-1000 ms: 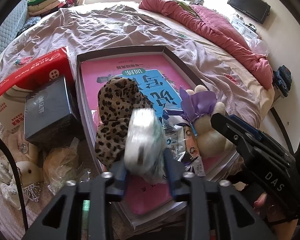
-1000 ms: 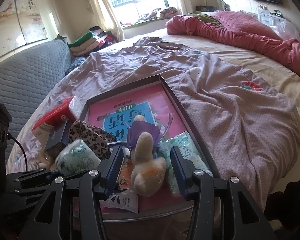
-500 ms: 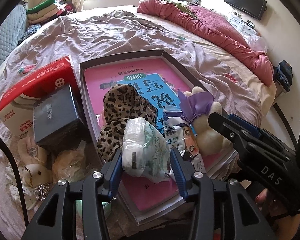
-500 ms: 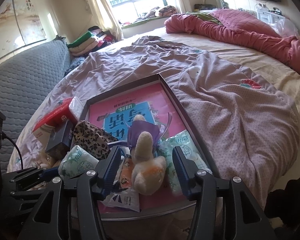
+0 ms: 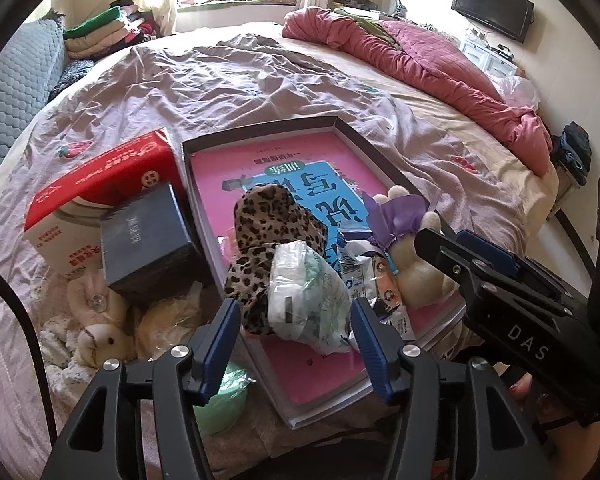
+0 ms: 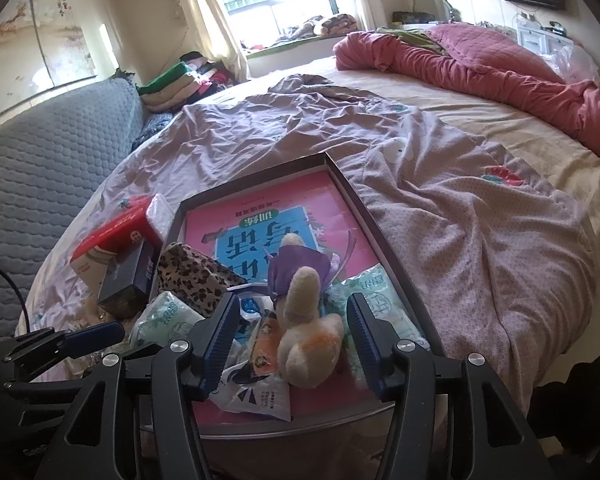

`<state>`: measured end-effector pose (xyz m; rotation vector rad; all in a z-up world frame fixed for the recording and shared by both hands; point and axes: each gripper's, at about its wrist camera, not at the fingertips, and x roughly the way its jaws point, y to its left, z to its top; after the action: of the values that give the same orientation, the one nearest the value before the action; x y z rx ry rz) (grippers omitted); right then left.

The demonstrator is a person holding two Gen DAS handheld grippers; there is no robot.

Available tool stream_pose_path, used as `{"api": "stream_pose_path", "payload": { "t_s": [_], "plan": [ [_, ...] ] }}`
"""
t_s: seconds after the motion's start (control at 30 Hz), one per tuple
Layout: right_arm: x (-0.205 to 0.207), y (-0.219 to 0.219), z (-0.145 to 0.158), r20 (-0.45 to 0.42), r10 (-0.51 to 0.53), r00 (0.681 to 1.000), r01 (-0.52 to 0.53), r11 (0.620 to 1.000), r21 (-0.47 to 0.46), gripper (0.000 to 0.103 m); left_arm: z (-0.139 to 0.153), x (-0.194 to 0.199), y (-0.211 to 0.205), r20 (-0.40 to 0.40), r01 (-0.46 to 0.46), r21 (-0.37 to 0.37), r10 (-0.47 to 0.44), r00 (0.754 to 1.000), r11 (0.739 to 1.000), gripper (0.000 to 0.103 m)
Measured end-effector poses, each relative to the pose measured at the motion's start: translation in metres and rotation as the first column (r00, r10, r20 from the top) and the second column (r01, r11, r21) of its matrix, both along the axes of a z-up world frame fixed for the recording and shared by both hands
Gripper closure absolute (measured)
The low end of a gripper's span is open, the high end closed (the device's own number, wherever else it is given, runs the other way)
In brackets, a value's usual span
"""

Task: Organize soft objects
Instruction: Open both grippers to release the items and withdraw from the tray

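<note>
The left claw (image 5: pixel 294 334) is wide open and holds nothing; its blue pads stand on both sides of a white tissue pack (image 5: pixel 306 300) without touching it. This pack lies in the near part of a shallow grey box (image 5: pixel 260 130), leaning on a leopard-print pouch (image 5: pixel 272 224) just behind it. The bottom of the box is covered by a pink book (image 5: pixel 260 164) with a blue title field.

The right claw (image 6: pixel 288 336) is also wide open and grips nothing. Between its fingers, but apart from them, sits a cream plush toy (image 6: pixel 308 344) with a purple cloth (image 6: pixel 296 266) on its far end. Under and beside the toy lie small printed sachets (image 6: pixel 256 396), and a second tissue pack (image 6: pixel 376 296) lies against the right wall of the box.

Left of the box, on the bed (image 5: pixel 220 80), a dark blue box (image 5: pixel 148 240) rests against a red and white carton (image 5: pixel 100 184). Near them is a white plush rabbit (image 5: pixel 96 336) and a pale green round thing (image 5: pixel 220 404). A pink quilt (image 6: pixel 480 64) is bunched at the far side of the bed.
</note>
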<state>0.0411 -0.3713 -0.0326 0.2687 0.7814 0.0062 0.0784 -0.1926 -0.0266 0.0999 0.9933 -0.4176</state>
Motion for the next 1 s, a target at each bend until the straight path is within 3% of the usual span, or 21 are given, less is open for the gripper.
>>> {"api": "stream_pose_path", "payload": {
  "t_s": [0.6, 0.73, 1.0],
  "plan": [
    [-0.006, 0.008, 0.02, 0.016, -0.008, 1.0, 0.008, 0.999, -0.037, 0.042, 0.023, -0.021, 0.008, 0.055, 0.005, 0.028, -0.007, 0.998, 1.0, 0.035],
    [-0.008, 0.01, 0.028, 0.03, -0.011, 0.999, 0.012, 0.998, -0.054, 0.034, 0.03, -0.024, 0.014, 0.066, -0.009, 0.023, 0.007, 0.998, 1.0, 0.032],
    [-0.013, 0.018, 0.047, 0.061, 0.001, 0.998, 0.003, 0.997, -0.074, 0.033, 0.046, -0.027, 0.032, 0.089, -0.045, -0.005, 0.045, 0.995, 0.999, 0.029]
  ]
}}
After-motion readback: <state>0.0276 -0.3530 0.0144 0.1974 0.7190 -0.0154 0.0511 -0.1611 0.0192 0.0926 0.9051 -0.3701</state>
